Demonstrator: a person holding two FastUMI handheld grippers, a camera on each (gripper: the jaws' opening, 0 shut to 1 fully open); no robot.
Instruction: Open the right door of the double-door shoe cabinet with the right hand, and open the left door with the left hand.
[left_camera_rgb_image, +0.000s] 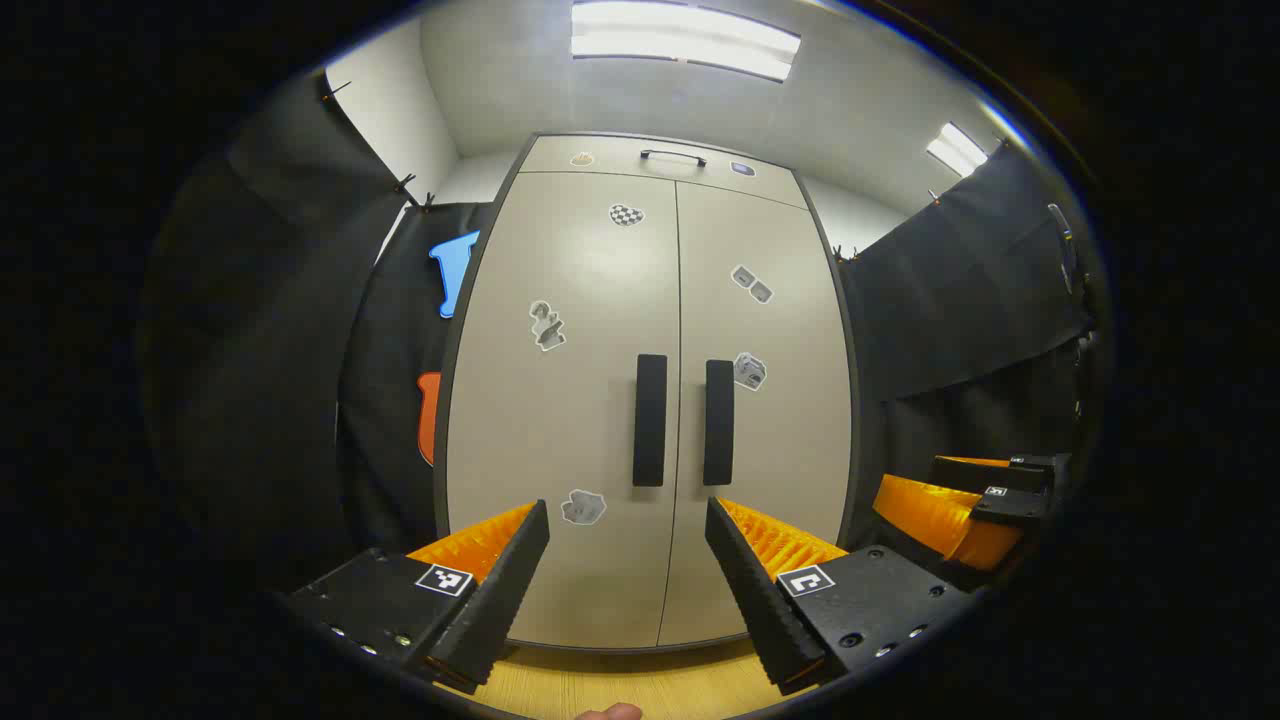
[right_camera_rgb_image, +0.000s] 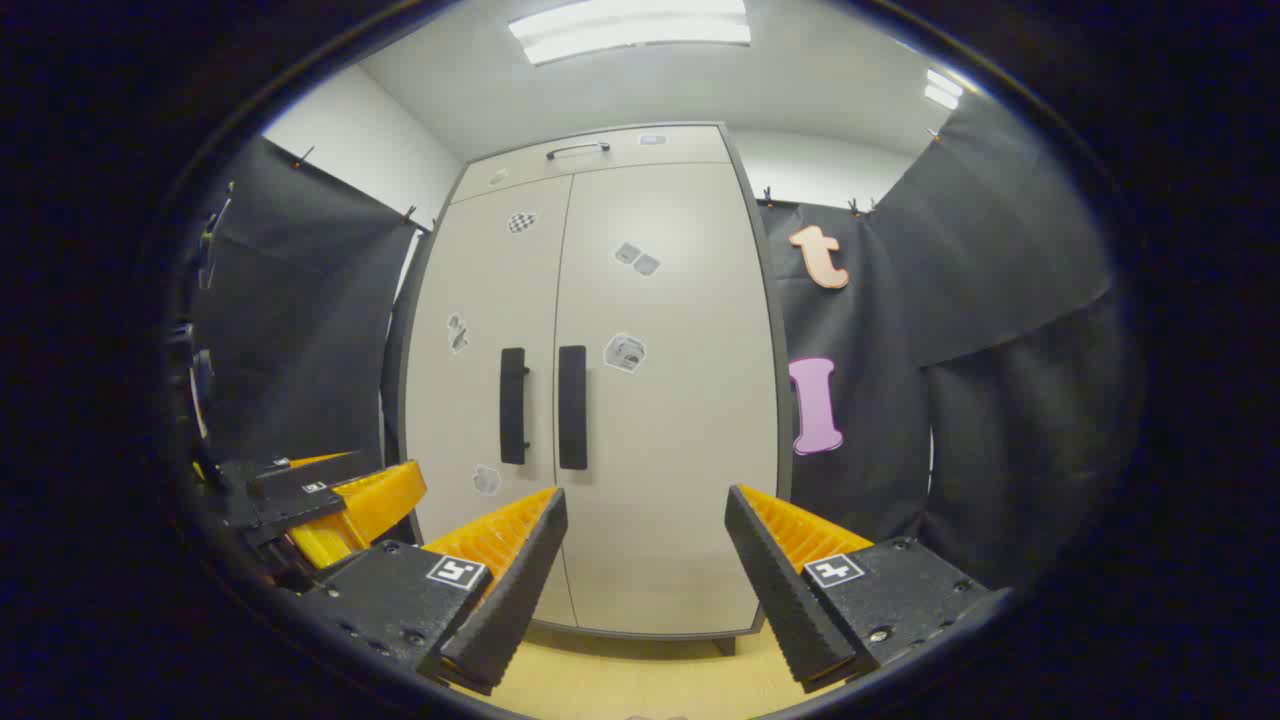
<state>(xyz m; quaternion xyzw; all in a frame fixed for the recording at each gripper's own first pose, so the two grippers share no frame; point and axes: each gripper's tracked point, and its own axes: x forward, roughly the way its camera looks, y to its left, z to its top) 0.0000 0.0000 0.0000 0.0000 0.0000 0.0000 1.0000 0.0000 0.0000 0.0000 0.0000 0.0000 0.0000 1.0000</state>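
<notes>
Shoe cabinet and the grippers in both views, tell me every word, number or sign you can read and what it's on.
No readable word or number.
Stickers on the left door and right door: too small and blurred to read; one is a plain checkered pattern.
Square coded markers on the left gripper and right gripper: patterns, not text.
Handles and top drawer: unmarked.

Beige cabinet doors w/ black handles, checkered sticker up top, yellow wood-grain floor.

Beige double-door shoe cabinet stands upright, seemingly both doors shut, two dark vertical handles side by side.
</notes>
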